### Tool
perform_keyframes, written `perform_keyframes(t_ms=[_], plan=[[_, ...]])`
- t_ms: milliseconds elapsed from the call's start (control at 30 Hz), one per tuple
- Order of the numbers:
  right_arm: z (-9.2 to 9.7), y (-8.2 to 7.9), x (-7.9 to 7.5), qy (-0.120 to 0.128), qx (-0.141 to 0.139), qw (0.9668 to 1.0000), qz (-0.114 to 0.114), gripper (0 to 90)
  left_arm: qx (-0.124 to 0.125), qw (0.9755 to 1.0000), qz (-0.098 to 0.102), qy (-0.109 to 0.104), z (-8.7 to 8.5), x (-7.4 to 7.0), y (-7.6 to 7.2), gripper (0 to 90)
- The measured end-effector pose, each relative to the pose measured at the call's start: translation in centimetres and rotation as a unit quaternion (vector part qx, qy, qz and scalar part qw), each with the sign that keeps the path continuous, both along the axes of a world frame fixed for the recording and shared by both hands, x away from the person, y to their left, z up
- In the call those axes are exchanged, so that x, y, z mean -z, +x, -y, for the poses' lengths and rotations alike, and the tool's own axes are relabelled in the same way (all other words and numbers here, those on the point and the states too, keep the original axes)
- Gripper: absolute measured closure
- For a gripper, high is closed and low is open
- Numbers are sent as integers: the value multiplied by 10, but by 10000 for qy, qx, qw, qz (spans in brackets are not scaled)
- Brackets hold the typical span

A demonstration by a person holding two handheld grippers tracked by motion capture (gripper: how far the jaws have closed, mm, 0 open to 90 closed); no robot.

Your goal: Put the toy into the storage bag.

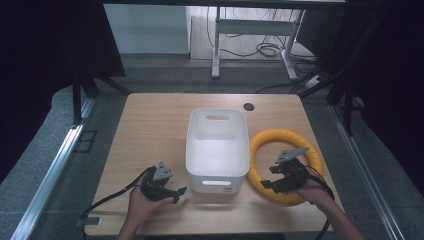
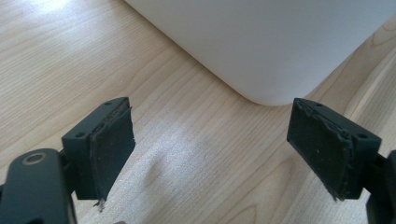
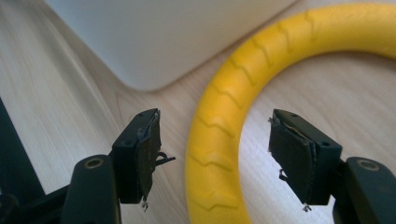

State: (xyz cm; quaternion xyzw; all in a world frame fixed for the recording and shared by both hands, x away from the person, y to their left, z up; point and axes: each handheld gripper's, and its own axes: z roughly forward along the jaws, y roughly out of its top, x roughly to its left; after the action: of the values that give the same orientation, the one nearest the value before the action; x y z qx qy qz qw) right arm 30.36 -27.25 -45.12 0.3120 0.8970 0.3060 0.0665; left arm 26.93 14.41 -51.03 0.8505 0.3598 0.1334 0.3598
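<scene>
Right gripper (image 3: 212, 154) open, jaws roughly half spread, nothing clamped; near arc of yellow ribbed ring (image 3: 219, 135) passing between the fingers, closer to the left pad, no pad pressing on it as far as visible

Ring lying flat on wooden table (image 1: 150, 130), just beyond and under the right gripper (image 1: 286, 176), far arc curving away past the fingertips; ring (image 1: 285, 135) just beside the right wall of white plastic bin (image 1: 218, 145), whether touching or a hair apart unclear

Handling guess: looks like foam or soft rubber, so light, slightly squashy, chevron grooves giving decent grip, not fragile; tube thick, needs wide jaws; hoop may droop or swing if lifted from one point

Best hold: straddle the near arc across the tube, pads on inner and outer sides, squeeze firmly

Left gripper (image 2: 210, 154) wide open, empty, bare table between fingers, rounded bin corner (image 2: 275, 70) just past the fingertips; left gripper (image 1: 162, 187) sits at the bin's near left corner, well apart from ring
</scene>
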Motion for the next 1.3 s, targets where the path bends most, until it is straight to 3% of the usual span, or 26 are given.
perform_keyframes(t_ms=[133, 167, 267, 467, 600, 633, 900, 1033, 1200, 1300], plan=[[-4, 2, 6, -347, -126, 9989, -286, 332, 18, 10000, -26, 42, 0, 1, 1, 151], [-6, 3, 9, -551, -215, 9974, -415, 327, 17, 10000, -26, 47, 0, 1, 1, 151], [-9, 3, 12, -729, -263, 9956, -527, 323, -12, 10000, -39, 22, -1, 2, 1, 151], [-19, 4, 24, -1295, -457, 9879, -726, 323, -29, 10000, -42, 8, -2, 2, 1, 151], [-24, 8, 31, -1482, -466, 9842, -852, 332, -35, 10000, -33, -7, -3, 1, 1, 151], [-27, 10, 35, -1620, -526, 9812, -906, 340, -42, 10000, -33, -17, -3, 1, 1, 151], [-35, 14, 50, -1914, -601, 9745, -1002, 393, -54, 10000, -39, -18, -3, 1, 1, 150], [-36, 16, 50, -1992, -558, 9741, -914, 490, -68, 10000, -39, -41, -3, 1, 1, 151], [-36, 22, 48, -1948, -507, 9724, -1178, 508, -77, 10000, -36, -30, -3, 0, 1, 150], [-31, 25, 46, -1701, -489, 9756, -1302, 510, -83, 10000, -29, -19, -4, 0, 1, 150]])
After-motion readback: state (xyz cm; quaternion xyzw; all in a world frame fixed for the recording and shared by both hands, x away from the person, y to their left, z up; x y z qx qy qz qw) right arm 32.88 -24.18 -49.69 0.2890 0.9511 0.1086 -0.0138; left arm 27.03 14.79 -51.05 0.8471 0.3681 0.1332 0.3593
